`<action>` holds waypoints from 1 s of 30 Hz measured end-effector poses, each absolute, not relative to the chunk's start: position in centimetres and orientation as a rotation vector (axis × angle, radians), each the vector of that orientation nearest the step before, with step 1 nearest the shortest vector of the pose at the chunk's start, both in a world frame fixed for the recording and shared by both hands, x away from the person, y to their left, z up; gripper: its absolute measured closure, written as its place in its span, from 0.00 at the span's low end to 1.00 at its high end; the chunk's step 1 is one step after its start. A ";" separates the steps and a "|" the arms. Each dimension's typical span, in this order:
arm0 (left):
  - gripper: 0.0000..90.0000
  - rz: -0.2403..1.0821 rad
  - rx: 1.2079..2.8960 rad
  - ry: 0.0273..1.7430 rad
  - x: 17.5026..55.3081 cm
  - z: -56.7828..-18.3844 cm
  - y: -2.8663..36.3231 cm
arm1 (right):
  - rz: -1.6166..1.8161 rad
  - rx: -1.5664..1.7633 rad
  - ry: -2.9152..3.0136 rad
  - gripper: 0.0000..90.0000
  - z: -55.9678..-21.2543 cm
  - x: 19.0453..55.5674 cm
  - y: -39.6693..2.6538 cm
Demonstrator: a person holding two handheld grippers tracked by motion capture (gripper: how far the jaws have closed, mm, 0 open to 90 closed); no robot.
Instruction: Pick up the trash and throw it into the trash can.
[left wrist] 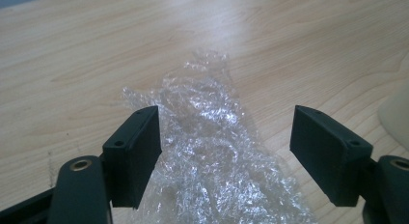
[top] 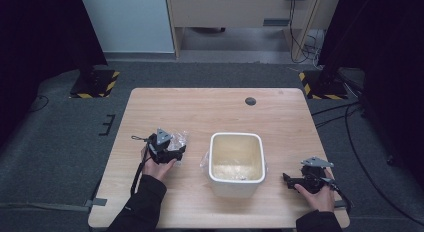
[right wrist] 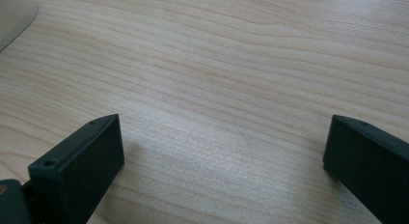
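So on my feed the left gripper (top: pixel 172 151) sits low over a crumpled bit of clear plastic wrap (left wrist: pixel 212 161) on the wooden desk (top: pixel 200 112). Its fingers (left wrist: pixel 135 151) are spread wide with the wrap lying between them, one finger touching or just over its edge, not squeezing anything. There's a white square bin (top: pixel 236 162) in the middle of the desk, upright, just beside the wrap, and another scrap of clear plastic (top: pixel 204 159) is against the bin's left wall. My right gripper (top: pixel 292 179) rests on the desk right of the bin, fingers (right wrist: pixel 82 161) wide apart over bare wood, holding nothing.
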State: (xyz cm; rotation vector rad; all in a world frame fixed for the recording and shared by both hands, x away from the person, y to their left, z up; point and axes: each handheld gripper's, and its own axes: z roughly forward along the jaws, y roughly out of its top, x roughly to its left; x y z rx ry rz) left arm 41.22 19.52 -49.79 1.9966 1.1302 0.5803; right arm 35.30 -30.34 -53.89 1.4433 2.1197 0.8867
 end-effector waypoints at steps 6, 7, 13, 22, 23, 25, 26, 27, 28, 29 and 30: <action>0.30 0.543 2.033 1.154 41.5 -51.2 19.0 | 0.886 1.444 2.121 0.01 -53.9 35.3 -30.3; 0.30 0.543 2.033 1.154 41.5 -51.2 19.0 | 0.886 1.444 2.121 0.01 -53.9 35.3 -30.3; 0.30 0.526 2.048 1.197 41.6 -52.3 19.2 | 0.887 1.443 2.119 0.01 -53.9 35.3 -30.3; 0.54 0.491 2.047 1.208 41.6 -52.4 19.7 | 0.887 1.443 2.119 0.01 -53.9 35.3 -30.3; 0.57 0.487 2.046 1.210 41.6 -52.4 19.9 | 0.887 1.443 2.119 0.01 -53.9 35.3 -30.3; 0.65 0.482 2.043 1.215 41.6 -52.4 20.1 | 0.888 1.443 2.120 0.01 -53.9 35.3 -30.3; 0.65 0.482 2.038 1.217 41.5 -52.4 20.3 | 0.887 1.443 2.119 0.01 -53.9 35.3 -30.3; 0.70 0.481 2.037 1.218 41.5 -52.3 20.4 | 0.888 1.443 2.120 0.01 -53.9 35.3 -30.3; 0.72 0.484 2.038 1.215 41.5 -52.2 20.5 | 0.887 1.443 2.119 0.01 -53.9 35.3 -30.3; 0.75 0.487 2.037 1.214 41.4 -52.2 20.6 | 0.887 1.443 2.119 0.01 -53.9 35.3 -30.3; 0.77 0.487 2.034 1.213 41.4 -52.2 20.7 | 0.887 1.443 2.120 0.01 -53.9 35.3 -30.3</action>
